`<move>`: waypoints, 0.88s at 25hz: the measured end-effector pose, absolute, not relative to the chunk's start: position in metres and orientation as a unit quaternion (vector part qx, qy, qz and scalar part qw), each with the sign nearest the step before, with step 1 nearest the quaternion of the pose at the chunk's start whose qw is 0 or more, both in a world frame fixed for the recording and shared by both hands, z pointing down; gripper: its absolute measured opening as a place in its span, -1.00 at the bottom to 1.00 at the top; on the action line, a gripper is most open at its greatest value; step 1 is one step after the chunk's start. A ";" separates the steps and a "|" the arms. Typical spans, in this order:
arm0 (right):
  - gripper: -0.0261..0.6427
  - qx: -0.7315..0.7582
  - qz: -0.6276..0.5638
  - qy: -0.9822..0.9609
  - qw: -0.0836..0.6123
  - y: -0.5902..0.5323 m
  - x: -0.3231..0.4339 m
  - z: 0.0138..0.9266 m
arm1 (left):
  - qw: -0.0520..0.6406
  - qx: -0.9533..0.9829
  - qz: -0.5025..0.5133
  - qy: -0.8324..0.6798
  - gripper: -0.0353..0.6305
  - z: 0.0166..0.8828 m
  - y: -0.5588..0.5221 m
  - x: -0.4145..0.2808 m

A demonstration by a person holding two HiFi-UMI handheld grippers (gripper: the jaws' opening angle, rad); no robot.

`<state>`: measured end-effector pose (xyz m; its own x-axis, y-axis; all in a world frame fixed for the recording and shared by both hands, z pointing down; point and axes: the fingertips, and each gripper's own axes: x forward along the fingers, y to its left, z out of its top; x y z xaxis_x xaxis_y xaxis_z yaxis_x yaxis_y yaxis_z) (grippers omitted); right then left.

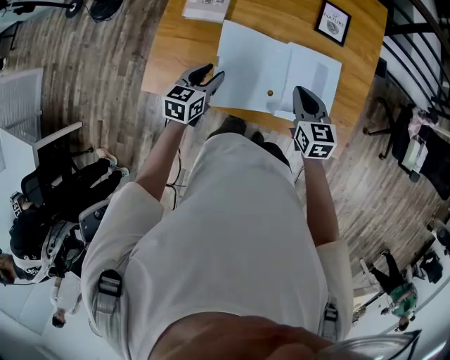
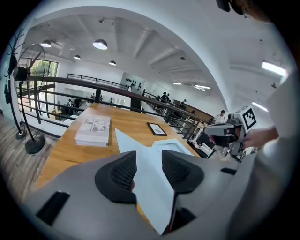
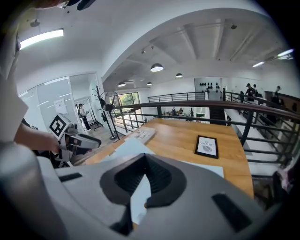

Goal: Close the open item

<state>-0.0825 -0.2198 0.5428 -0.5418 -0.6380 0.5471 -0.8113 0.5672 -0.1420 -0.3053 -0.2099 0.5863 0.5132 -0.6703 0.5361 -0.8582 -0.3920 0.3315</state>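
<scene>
Our left tool (image 1: 211, 74) is spread wide, gripping nothing, at the open white folder's (image 1: 253, 67) left corner. The right tool (image 1: 303, 93) is pinched closed, empty, over its right page. The folder lies flat along the desk's (image 1: 172, 53) near edge.

Clearance around the open folder (image 1: 278, 74) on the table (image 1: 176, 42).
Bare wood lies free on your left; a framed picture (image 1: 332, 22) and a book (image 1: 205, 8) sit at the far edge, open wood between them.
</scene>
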 end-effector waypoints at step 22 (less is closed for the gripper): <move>-0.91 0.437 0.229 -0.833 0.252 -0.234 -0.082 0.575 | 0.373 0.794 0.199 -0.438 -0.41 0.675 -0.234 -0.312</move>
<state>-0.0819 -0.2339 0.5750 -0.4909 -0.6130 0.6191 -0.8432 0.5130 -0.1606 -0.3116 -0.2338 0.6751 0.5379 -0.5463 0.6420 -0.8429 -0.3390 0.4178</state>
